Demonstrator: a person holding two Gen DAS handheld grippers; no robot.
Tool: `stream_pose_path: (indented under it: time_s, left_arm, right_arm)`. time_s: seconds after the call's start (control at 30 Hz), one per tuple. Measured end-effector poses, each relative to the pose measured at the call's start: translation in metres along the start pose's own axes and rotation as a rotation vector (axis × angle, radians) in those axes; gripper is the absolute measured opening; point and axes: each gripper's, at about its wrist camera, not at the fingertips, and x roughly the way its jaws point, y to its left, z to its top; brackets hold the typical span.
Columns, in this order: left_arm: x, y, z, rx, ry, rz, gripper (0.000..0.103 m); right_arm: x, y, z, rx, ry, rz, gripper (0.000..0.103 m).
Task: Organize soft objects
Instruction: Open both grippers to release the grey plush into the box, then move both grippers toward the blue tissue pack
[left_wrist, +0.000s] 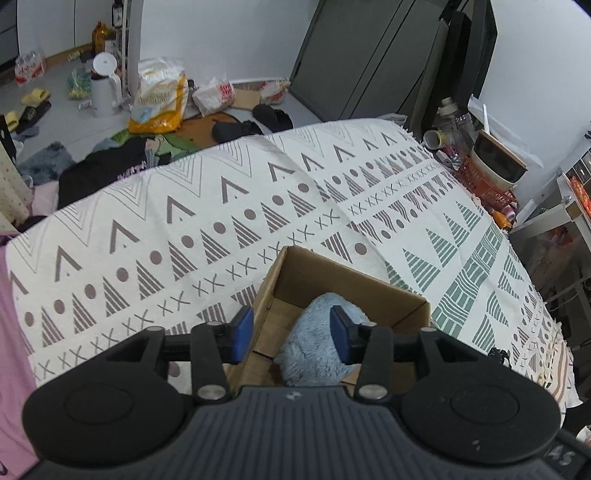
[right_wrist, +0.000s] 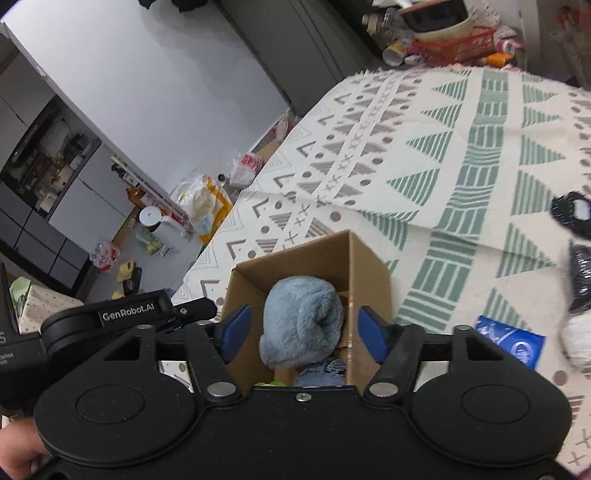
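Left wrist view: the left gripper (left_wrist: 291, 334) is held low over the open brown cardboard box (left_wrist: 295, 271), blue pads spread wide; nothing is clamped; one pad sits outside the box's left wall, the other (left_wrist: 340, 334) is seen against the fluffy light-blue plush bundle (left_wrist: 314, 343), contact cannot be told; the bundle is lodged inside the box, bulging above the rim; the box is set on the cream tablecloth patterned with grey and green triangles (left_wrist: 184, 221), probably as the collection bin for soft items; the straddling pose is judged to be for steadying the box wall, or just after a release.

Right wrist view: the right gripper (right_wrist: 304, 332) is also spread, empty, pads well apart either side of the plush bundle (right_wrist: 304, 321) without touching it; the cardboard box (right_wrist: 369, 266) is seen from a steeper angle, so the interior is exposed.

Shown only here: a knitted blue-grey item (right_wrist: 327, 369) under the bundle, plus a sliver of something yellow-green at the box bottom; a blue foil packet (right_wrist: 517, 341) and a black-and-white soft item (right_wrist: 580, 288) lying on the cloth to the right, likely yet to be sorted; the other gripper's body at left.

Shown only in the left view: the full far side of the table and a red basket (left_wrist: 491, 184) of clutter at its corner.
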Motion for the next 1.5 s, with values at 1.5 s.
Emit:
stream_pose_path:
  time_s: [1.5]
  left_arm:
    - [-0.118,-0.09,-0.092,0.282,-0.115,-0.019,0.083]
  right_arm:
    - [-0.166,-0.085,-0.034,-0.065,-0.183,-0.083,0.103]
